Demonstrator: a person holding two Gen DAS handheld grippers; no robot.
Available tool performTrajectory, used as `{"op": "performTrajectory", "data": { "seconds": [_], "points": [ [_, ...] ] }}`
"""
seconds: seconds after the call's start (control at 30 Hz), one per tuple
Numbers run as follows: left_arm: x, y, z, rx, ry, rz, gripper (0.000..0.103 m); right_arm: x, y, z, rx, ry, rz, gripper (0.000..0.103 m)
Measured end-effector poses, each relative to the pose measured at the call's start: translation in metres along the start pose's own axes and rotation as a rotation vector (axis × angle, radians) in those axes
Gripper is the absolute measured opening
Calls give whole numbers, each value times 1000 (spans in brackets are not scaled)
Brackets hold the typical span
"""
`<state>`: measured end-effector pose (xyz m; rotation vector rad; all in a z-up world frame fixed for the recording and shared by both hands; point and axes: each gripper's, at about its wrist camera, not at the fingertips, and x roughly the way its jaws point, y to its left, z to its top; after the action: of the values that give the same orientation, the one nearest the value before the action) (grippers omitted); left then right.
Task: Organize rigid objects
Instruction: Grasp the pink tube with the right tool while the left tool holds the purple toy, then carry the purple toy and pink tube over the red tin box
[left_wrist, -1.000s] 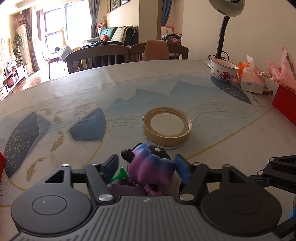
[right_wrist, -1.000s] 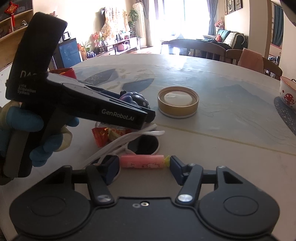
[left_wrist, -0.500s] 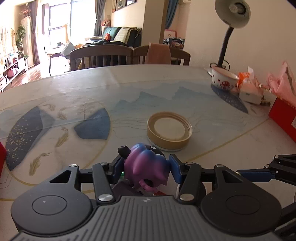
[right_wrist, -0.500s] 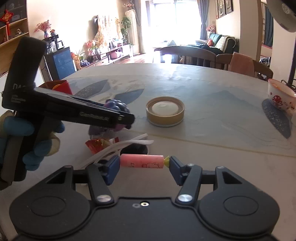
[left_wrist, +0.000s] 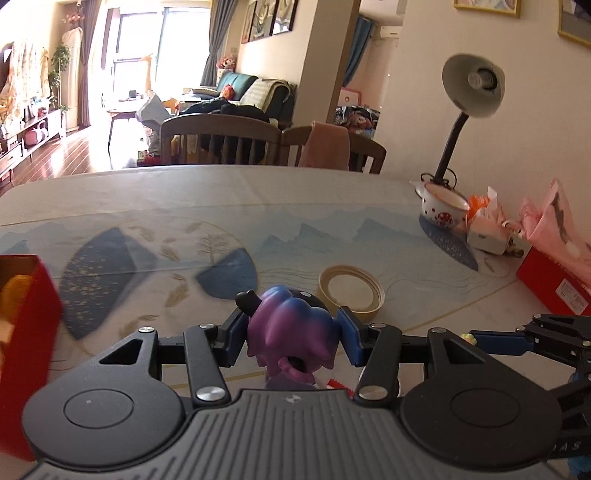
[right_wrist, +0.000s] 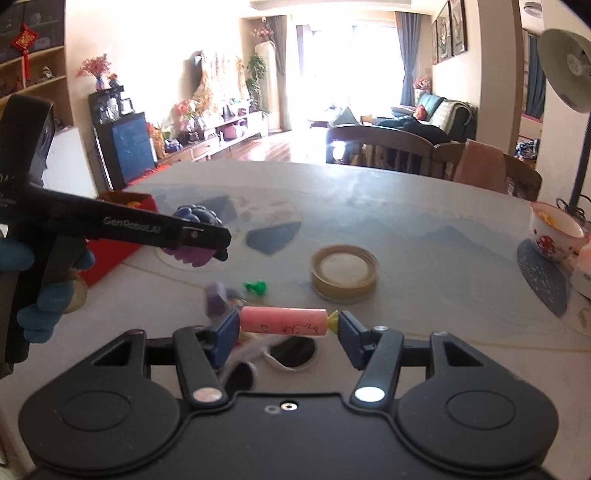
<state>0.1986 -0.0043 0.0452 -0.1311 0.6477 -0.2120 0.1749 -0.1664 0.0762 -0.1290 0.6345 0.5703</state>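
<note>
The left gripper has its jaws clamped on a purple figurine, which sits squarely between the blue pads and is lifted clear of the table. The right gripper is closed on a pink candy stick, held crosswise, end to end between its pads. Ahead of and to the left of the left jaws stands a red box, probably where the figurine is bound; a round lid lies just beyond the jaws. The figurine is lumpy and rounded, so it could twist or squirt out of the pads if the carry is jerky. The candy stick is pinched only at its ends, one of them a soft wrapper twist, and could pivot or drop. The two grippers also work close together and might collide. Compared with a second ago, the left jaws have just been closing, going from open beside the resting figurine to gripping it, and both items now ride higher, with small clutter left below on the table.
</note>
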Motion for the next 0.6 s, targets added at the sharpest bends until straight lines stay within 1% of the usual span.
{"op": "performTrajectory", "data": {
  "seconds": [0.27, 0.43, 0.6],
  "points": [
    [-51, 27, 2, -10, -31, 50, 52, -5, 35, 24, -63, -33, 36, 58],
    [-79, 52, -1, -25, -55, 87, 52, 2, 62, 39, -118, -30, 55, 58],
    [-103, 80, -6, -41, -73, 137, 52, 11, 94, 53, -167, -34, 96, 58]
  ]
}}
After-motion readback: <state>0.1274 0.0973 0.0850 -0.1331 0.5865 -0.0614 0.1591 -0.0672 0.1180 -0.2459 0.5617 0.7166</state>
